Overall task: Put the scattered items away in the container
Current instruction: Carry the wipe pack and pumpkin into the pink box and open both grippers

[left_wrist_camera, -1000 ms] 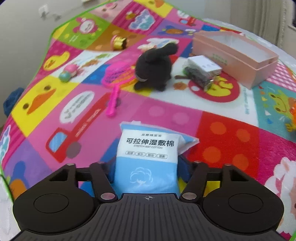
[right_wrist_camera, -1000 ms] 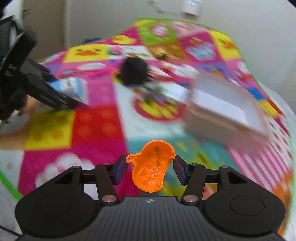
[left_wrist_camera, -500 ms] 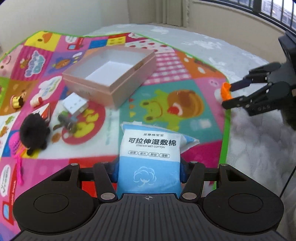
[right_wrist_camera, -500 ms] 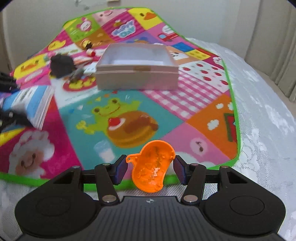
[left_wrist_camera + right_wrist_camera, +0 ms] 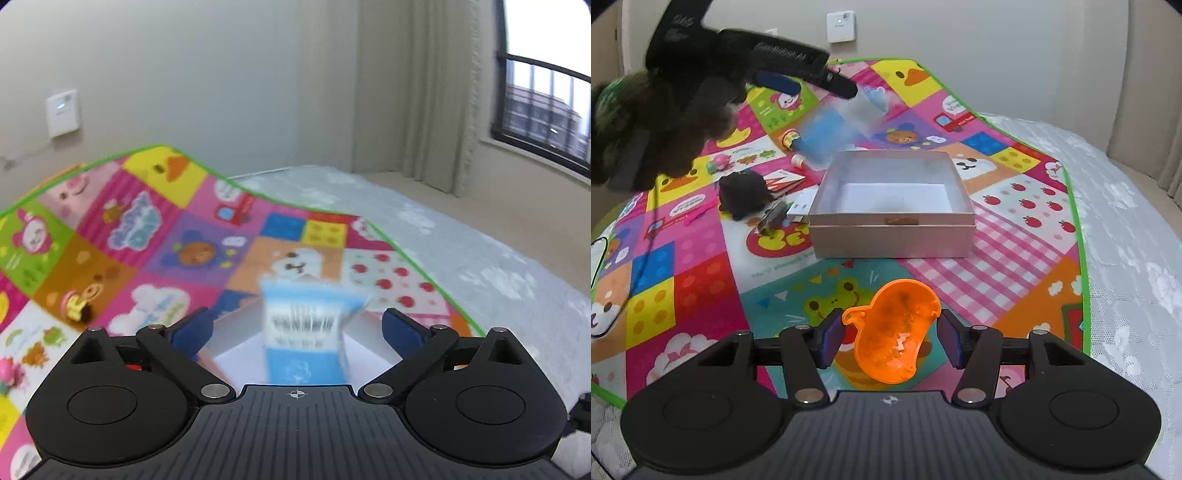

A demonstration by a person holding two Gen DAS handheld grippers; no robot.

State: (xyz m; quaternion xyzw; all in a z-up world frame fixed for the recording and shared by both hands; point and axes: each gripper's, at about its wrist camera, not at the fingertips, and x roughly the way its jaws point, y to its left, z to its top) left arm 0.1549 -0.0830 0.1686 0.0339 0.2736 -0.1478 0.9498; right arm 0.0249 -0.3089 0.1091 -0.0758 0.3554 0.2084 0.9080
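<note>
My left gripper (image 5: 295,326) is open above the pink box (image 5: 236,328). The blue wet cotton pack (image 5: 306,332) is blurred and loose between its spread fingers, over the box's white inside. From the right wrist view the left gripper (image 5: 809,79) hangs over the far left of the pink box (image 5: 894,236), with the blurred pack (image 5: 831,133) below it in the air. My right gripper (image 5: 890,338) is shut on an orange duck-shaped mould (image 5: 894,332), held above the mat in front of the box.
On the colourful play mat (image 5: 701,280), left of the box, lie a black plush toy (image 5: 742,192), a white packet (image 5: 801,206), a pink racket (image 5: 698,212), a small card (image 5: 783,181) and small toys (image 5: 792,140). White bedspread (image 5: 1126,258) lies to the right.
My left gripper has swung over the box and opened, and the wet cotton pack has dropped out of its jaws. My right gripper has kept the orange mould, facing the box.
</note>
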